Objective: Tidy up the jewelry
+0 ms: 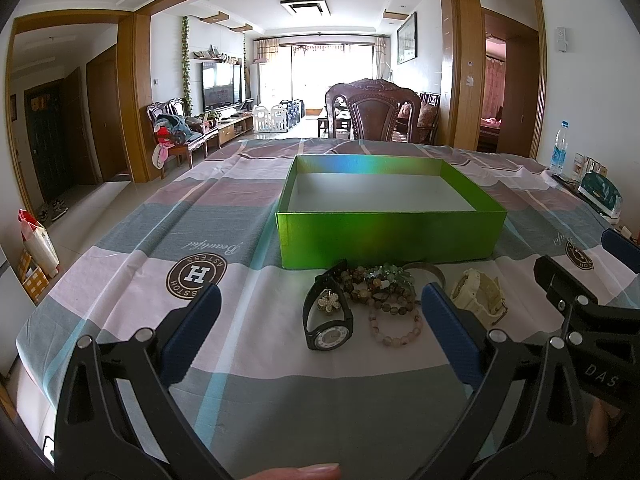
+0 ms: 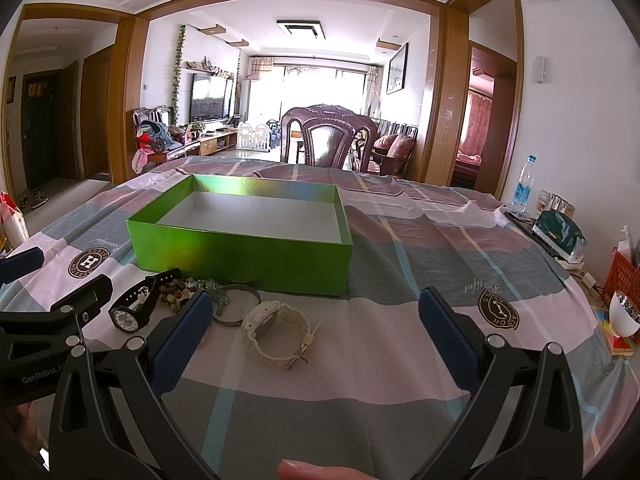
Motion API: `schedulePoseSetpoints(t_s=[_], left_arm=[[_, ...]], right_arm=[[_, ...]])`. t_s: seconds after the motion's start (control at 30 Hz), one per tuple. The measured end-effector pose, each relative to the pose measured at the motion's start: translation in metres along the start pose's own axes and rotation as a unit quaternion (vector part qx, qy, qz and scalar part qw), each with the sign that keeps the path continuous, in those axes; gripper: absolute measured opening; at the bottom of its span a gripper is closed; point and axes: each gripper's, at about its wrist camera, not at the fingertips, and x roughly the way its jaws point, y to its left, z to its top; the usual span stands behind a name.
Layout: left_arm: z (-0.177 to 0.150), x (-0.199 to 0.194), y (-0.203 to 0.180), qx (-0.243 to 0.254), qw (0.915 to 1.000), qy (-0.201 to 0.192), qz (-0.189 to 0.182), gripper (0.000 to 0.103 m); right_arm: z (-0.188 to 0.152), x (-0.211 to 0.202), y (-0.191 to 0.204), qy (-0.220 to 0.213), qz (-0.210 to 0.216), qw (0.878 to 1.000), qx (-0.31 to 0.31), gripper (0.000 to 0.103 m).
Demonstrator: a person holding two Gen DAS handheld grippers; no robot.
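jewelry lies in a small heap on the desk [image 1: 120,248], just in front of the near wall of an open green box [image 1: 392,236] whose white inside shows nothing in it. the heap holds a black watch [image 1: 328,320] with a flower-shaped brooch [image 1: 329,301] on its strap, several beaded bracelets [image 1: 380,284], a pale pink bead bracelet [image 1: 394,326], a thin metal bangle [image 2: 236,304] and, off to the right, a cream watch [image 2: 276,334] lying on its side. the left tongs [image 1: 320,336] hang low over the checked cloth with both blue pads spread wide, the black watch and pink bracelet between them, gripping nothing. the right tongs [image 2: 316,334] are likewise wide apart and empty, the cream watch lying between the pads, nearer the left pad. a thumb tip shows at the bottom edge of each view.
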Motion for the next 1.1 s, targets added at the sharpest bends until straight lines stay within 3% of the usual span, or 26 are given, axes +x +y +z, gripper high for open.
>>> schedulePoseSetpoints(t_s=[0.8,0.87,0.97,1.1], left_arm=[[-0.005,0.003,-0.001,-0.003,1.0,0.007,-0.005,0.099],[-0.002,0.005,-0.001,-0.004,0.9998,0.018,-0.005,0.099],[0.002,0.02,0.001,-0.003,0.998,0.057,0.028,0.099],[0.004,0.044,0.017,-0.027,0.9907,0.13,0.032,0.099]], right_arm=[[0.0,0.001,0.001,0.002,0.001,1.0,-0.001,0.101],[0.0,0.001,0.001,0.002,0.004,1.0,-0.004,0.101],[0.003,0.008,-0.003,0.021,0.012,1.0,-0.002,0.101],[0.011,0.04,-0.015,0.119,0.059,0.991,-0.017,0.101]])
